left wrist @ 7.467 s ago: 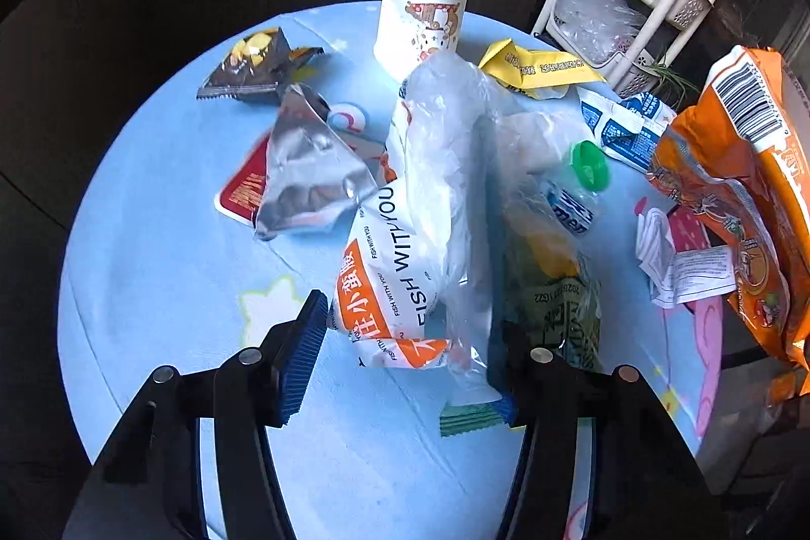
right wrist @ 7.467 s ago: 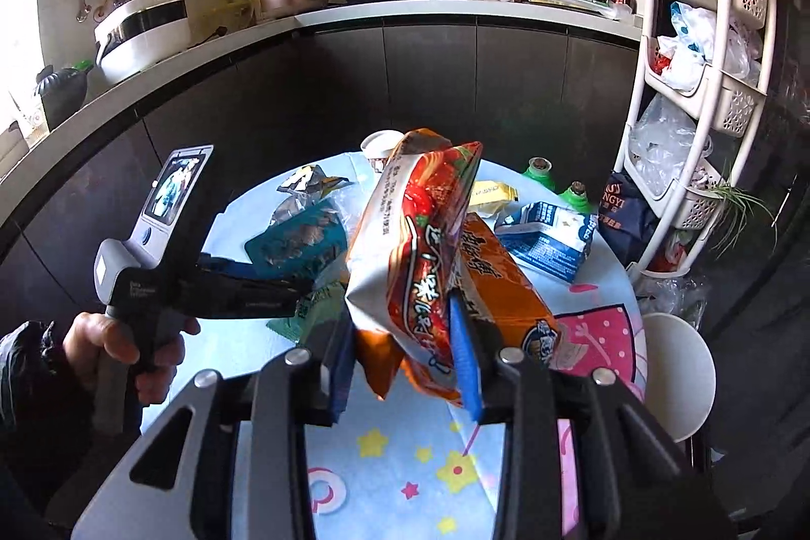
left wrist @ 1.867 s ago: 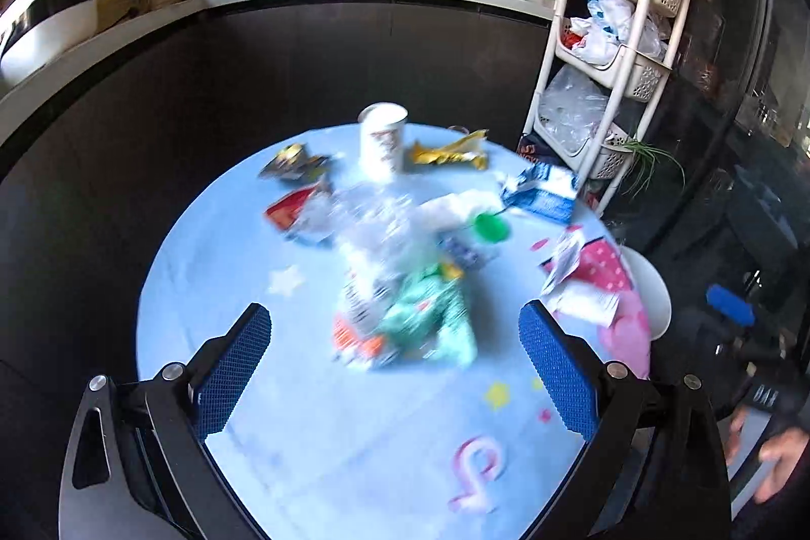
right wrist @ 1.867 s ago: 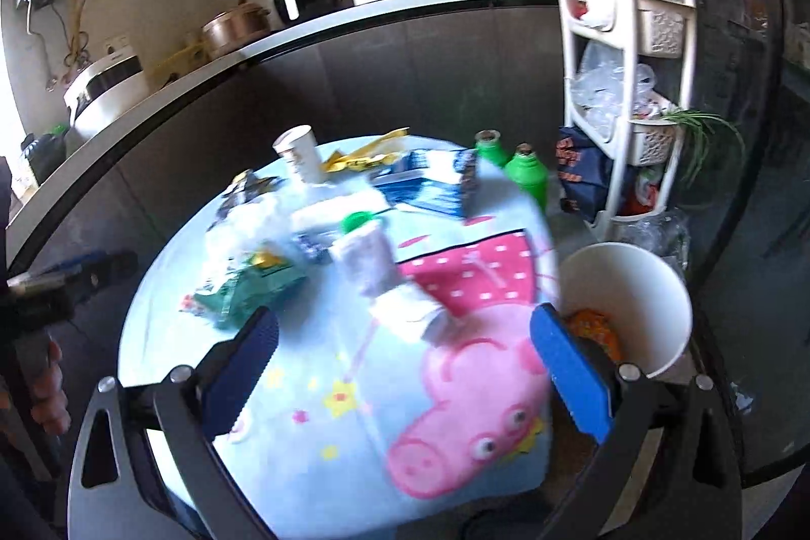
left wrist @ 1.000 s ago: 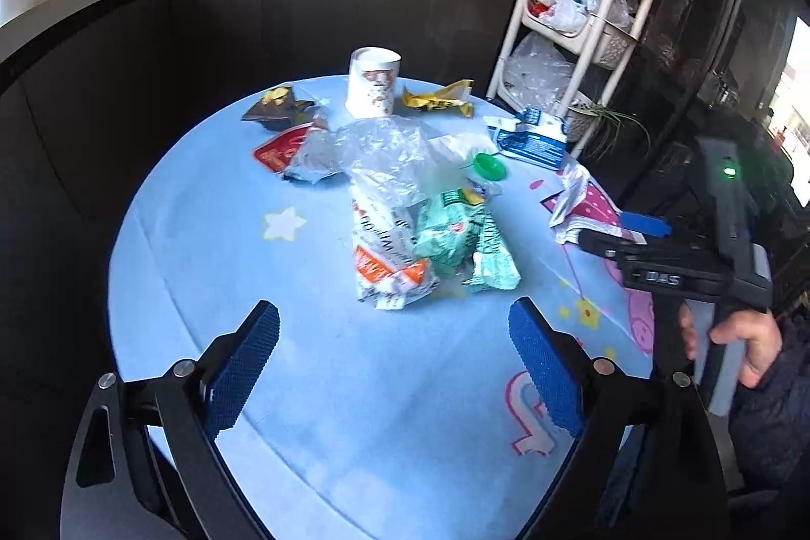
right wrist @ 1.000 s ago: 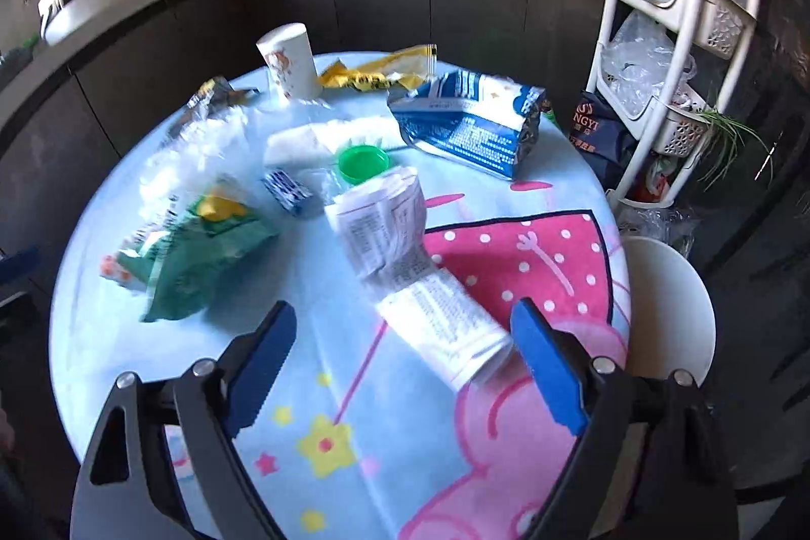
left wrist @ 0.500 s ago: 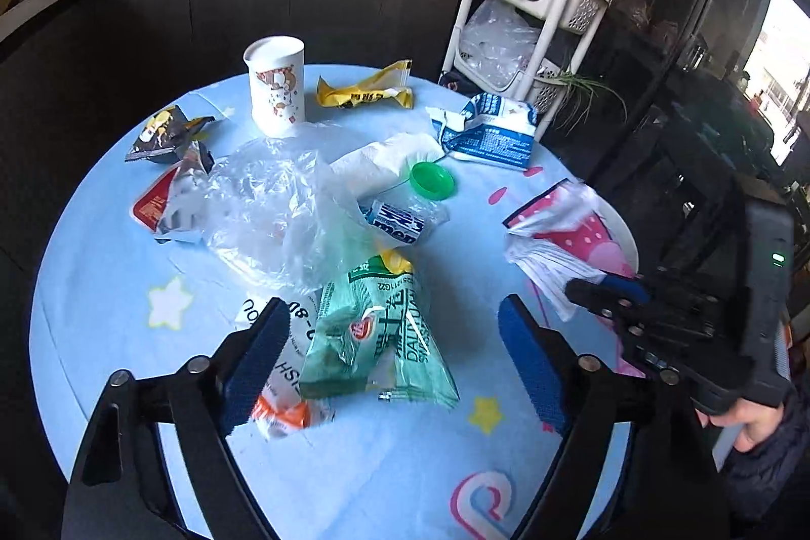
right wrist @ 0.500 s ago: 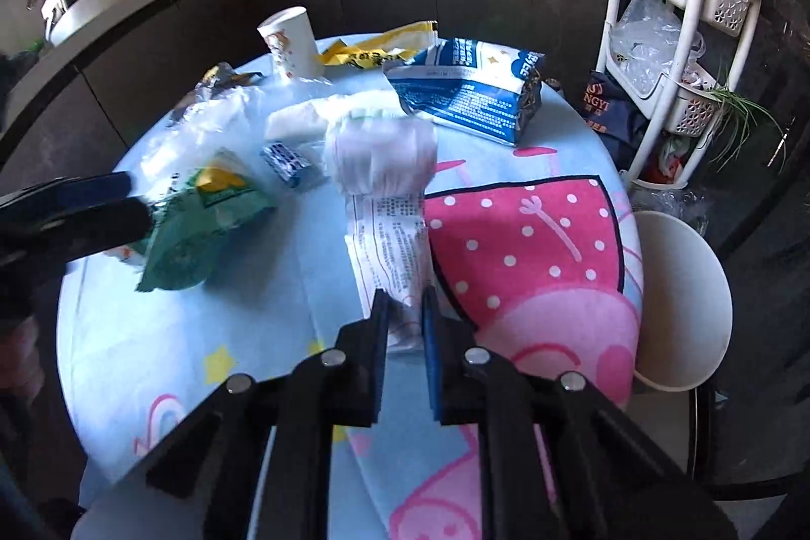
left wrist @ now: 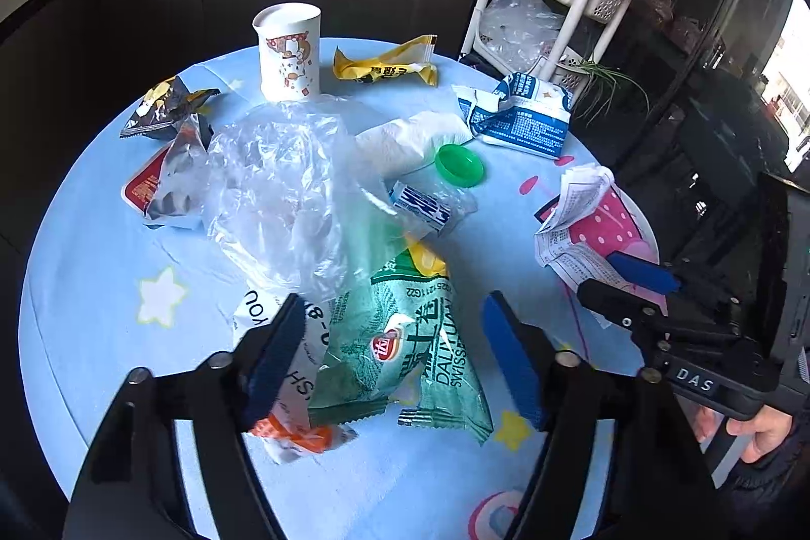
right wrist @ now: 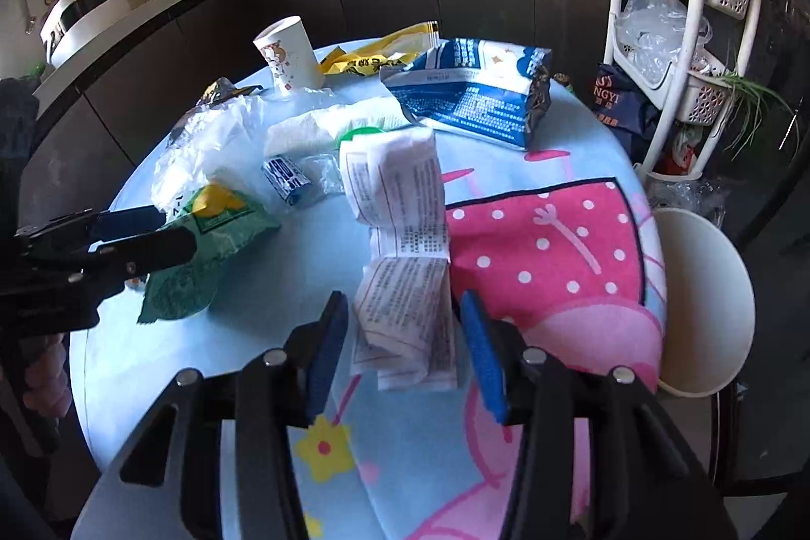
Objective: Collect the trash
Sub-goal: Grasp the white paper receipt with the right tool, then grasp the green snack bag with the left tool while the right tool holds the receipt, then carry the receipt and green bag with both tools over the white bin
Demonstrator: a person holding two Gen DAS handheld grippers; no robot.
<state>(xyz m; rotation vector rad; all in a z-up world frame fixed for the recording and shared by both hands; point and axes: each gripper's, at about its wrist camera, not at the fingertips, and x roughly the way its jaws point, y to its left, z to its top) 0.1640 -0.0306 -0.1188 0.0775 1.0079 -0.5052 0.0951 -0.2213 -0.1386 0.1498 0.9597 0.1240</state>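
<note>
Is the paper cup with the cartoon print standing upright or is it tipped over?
Upright. The paper cup stands on its base on the table, with its round rim at the top.

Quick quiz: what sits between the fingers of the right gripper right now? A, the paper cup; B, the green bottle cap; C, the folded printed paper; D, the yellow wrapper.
C: the folded printed paper lies between the opening jaws of the right gripper, whose pads are off it.

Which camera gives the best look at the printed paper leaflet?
The right wrist view: the leaflet fills the centre, unfolded, its near end between the opening jaws. The left wrist view shows the leaflet small at the right, partly hidden by the other hand-held gripper.
</note>
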